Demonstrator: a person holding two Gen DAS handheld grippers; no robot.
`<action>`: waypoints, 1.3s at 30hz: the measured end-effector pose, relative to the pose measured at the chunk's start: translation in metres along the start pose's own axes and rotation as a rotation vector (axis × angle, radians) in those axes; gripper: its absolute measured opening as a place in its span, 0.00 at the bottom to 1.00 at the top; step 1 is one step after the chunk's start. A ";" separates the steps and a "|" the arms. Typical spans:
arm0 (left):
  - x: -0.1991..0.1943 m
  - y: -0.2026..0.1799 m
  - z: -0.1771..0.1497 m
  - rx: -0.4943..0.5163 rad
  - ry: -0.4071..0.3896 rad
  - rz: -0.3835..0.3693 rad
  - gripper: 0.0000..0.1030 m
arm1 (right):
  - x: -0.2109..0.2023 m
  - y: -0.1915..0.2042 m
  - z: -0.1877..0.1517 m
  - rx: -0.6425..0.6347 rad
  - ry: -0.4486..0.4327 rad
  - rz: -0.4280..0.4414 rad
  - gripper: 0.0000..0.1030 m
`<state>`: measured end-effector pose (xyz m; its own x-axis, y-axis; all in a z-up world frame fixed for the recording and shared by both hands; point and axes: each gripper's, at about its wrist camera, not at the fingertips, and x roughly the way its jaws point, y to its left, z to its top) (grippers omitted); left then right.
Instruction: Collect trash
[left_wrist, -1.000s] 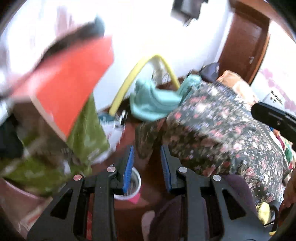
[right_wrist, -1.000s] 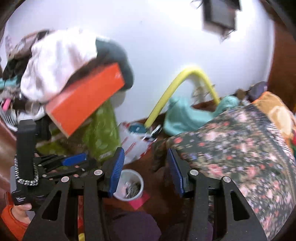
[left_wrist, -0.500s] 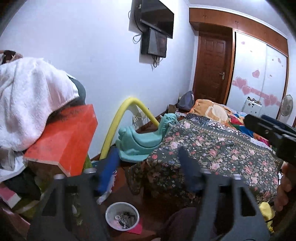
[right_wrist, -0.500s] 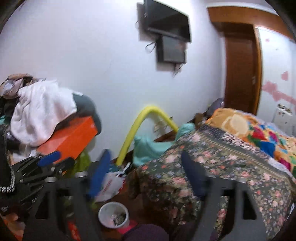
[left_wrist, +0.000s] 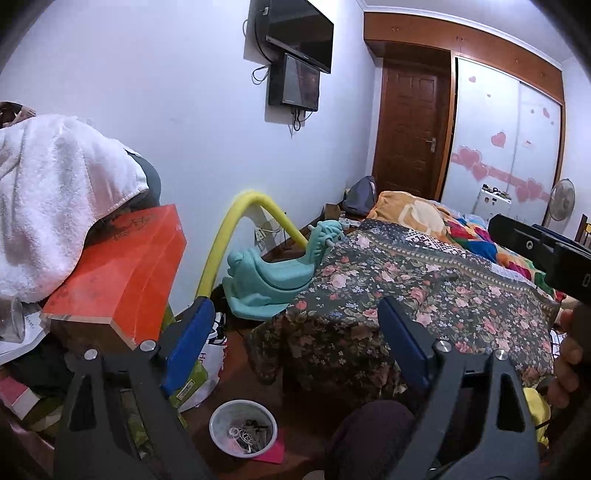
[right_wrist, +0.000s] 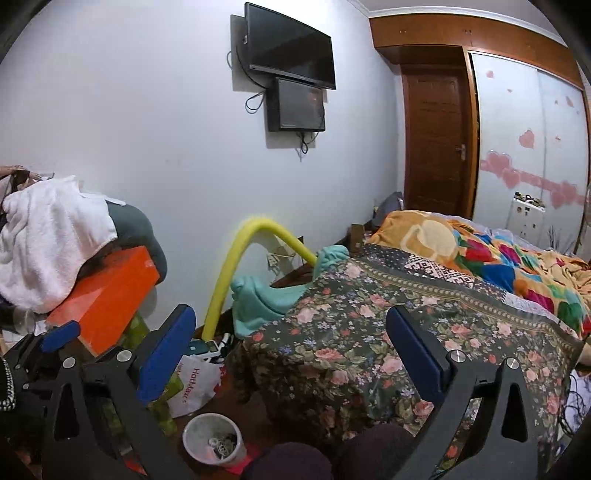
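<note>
A white cup (left_wrist: 243, 428) holding small scraps stands on the brown floor, on a red paper (left_wrist: 271, 452). It also shows low in the right wrist view as the cup (right_wrist: 214, 439). A white plastic bag (right_wrist: 195, 380) and a green bag (left_wrist: 192, 380) lie beside it. My left gripper (left_wrist: 293, 314) hangs above the floor, its jaws opening, nothing between them. My right gripper (right_wrist: 290, 321) is likewise opening and empty. The left gripper's blue fingertips (right_wrist: 59, 336) show at the left edge of the right wrist view.
A bed with a floral cover (left_wrist: 424, 295) fills the right. An orange box (left_wrist: 122, 273) under a white towel (left_wrist: 48, 192) tops a pile at the left. A yellow foam tube (left_wrist: 236, 221) and a teal rocking toy (left_wrist: 273, 273) stand by the wall.
Both grippers' jaws have spread much wider. Both views have tilted up and steadied, so the wall, the screens and the door now show.
</note>
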<state>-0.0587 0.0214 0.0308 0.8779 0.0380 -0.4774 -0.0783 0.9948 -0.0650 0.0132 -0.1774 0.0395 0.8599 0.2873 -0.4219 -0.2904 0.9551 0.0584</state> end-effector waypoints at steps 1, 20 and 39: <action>0.000 0.000 0.000 -0.001 0.001 -0.002 0.87 | 0.000 -0.001 0.000 -0.001 0.000 -0.002 0.99; 0.002 -0.005 0.001 0.009 0.006 -0.008 0.87 | 0.003 -0.005 -0.004 -0.023 0.027 -0.002 0.99; 0.003 -0.007 -0.003 0.005 0.010 -0.012 0.87 | 0.007 0.001 -0.006 -0.022 0.044 -0.004 0.99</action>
<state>-0.0570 0.0139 0.0277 0.8738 0.0248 -0.4857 -0.0651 0.9957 -0.0663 0.0162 -0.1745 0.0313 0.8419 0.2797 -0.4614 -0.2966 0.9543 0.0372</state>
